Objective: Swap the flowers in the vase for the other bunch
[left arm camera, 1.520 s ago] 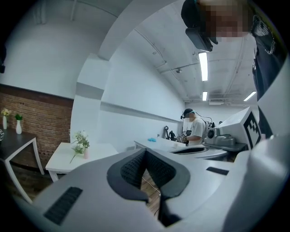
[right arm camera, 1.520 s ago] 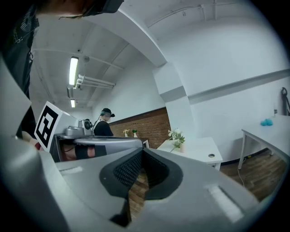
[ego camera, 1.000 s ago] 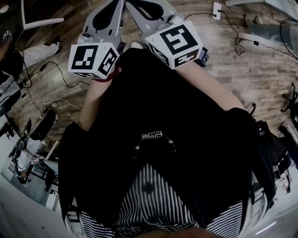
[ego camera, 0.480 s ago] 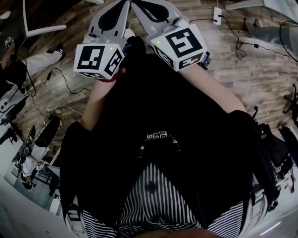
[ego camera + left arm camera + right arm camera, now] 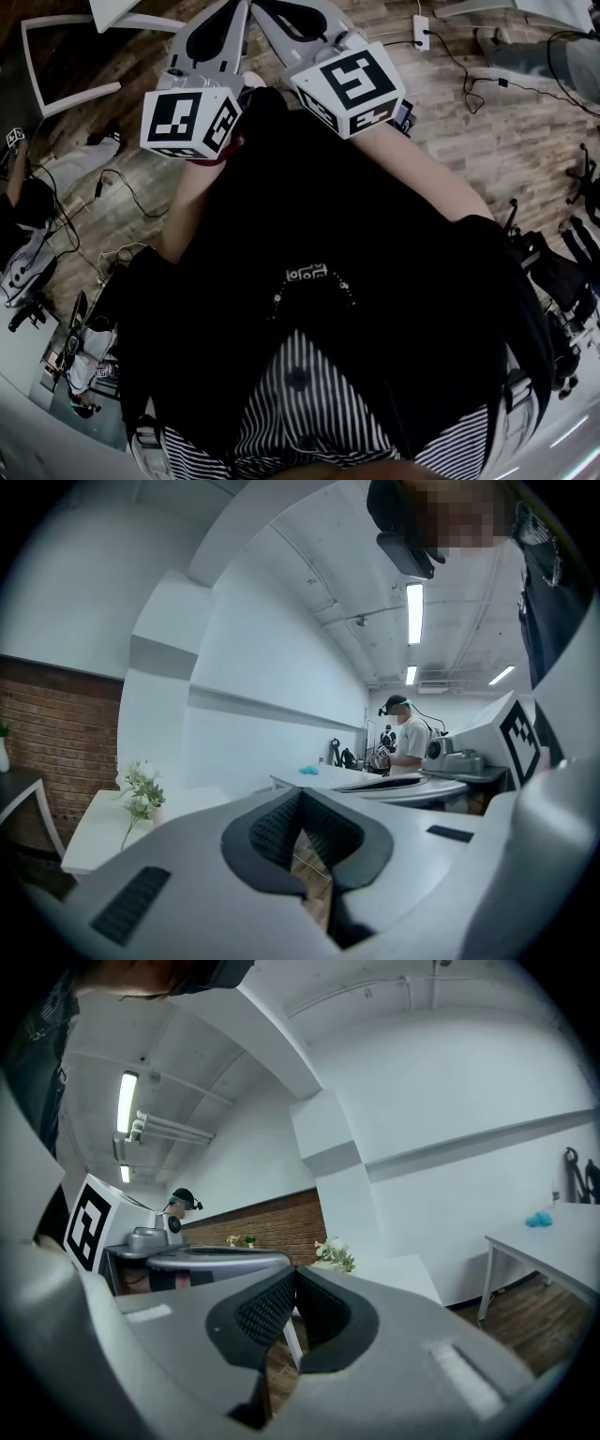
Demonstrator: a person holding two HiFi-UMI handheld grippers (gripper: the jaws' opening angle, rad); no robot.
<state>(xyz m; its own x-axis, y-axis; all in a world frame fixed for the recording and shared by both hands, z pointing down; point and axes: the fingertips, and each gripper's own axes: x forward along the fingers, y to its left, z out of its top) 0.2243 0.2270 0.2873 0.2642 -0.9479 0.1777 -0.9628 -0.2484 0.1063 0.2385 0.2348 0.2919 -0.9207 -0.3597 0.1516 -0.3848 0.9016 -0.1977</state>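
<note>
A bunch of white flowers with green leaves [image 5: 141,787] stands on a white table [image 5: 89,832] far off at the left of the left gripper view. The same flowers [image 5: 335,1253] show just past the jaws in the right gripper view. No second bunch can be made out. My left gripper [image 5: 239,11] and right gripper [image 5: 267,9] are held side by side in front of my chest, over the wooden floor. The left gripper [image 5: 300,794] is shut with nothing between its pads. The right gripper [image 5: 294,1274] is shut and empty too.
Cables and a white power strip [image 5: 421,21] lie on the wooden floor ahead. A white table frame [image 5: 56,56] stands at the upper left. Another person [image 5: 405,744] works at a bench. A white table [image 5: 548,1241] bears a small blue object. A brick wall [image 5: 272,1222] runs behind.
The floor has slid under me and the white table frame has come into view at the upper left. Both grippers keep their places side by side and stay shut.
</note>
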